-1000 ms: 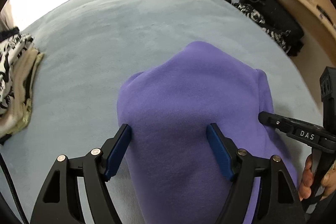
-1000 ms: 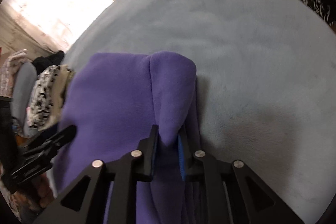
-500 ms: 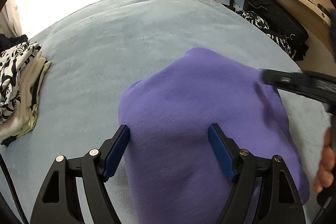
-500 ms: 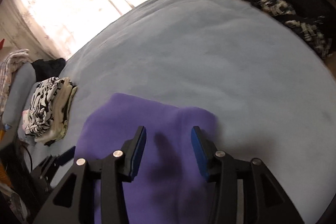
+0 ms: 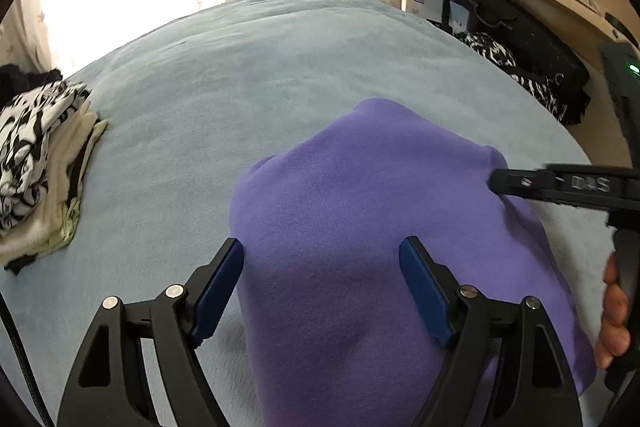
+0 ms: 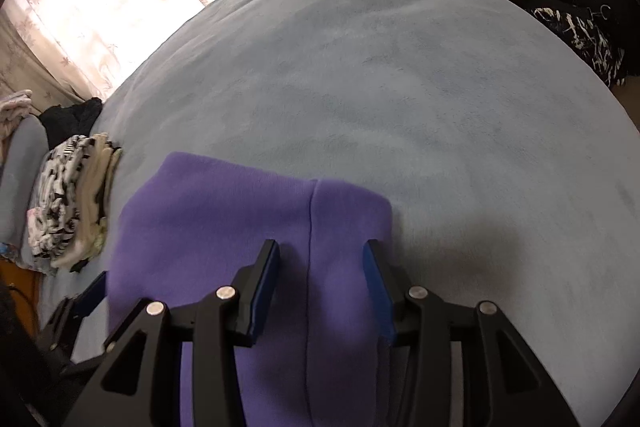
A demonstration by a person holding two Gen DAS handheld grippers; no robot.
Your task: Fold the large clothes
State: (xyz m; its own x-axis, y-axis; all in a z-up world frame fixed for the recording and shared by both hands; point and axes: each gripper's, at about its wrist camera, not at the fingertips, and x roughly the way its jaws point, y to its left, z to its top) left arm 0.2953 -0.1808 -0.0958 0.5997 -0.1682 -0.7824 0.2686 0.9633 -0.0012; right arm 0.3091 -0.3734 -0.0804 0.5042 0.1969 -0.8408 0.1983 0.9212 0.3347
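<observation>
The purple garment (image 5: pixel 380 227) lies folded on the pale blue bed cover (image 5: pixel 240 87), near a stack of folded patterned clothes (image 5: pixel 36 163) at the cover's left edge. The left gripper (image 5: pixel 322 287) hangs over it with its jaws spread wide, gripping nothing. The right gripper (image 6: pixel 320 291) has just been opening; its jaws now stand partly apart above the garment's right edge, the fabric lying flat beneath them, unpinched.
</observation>
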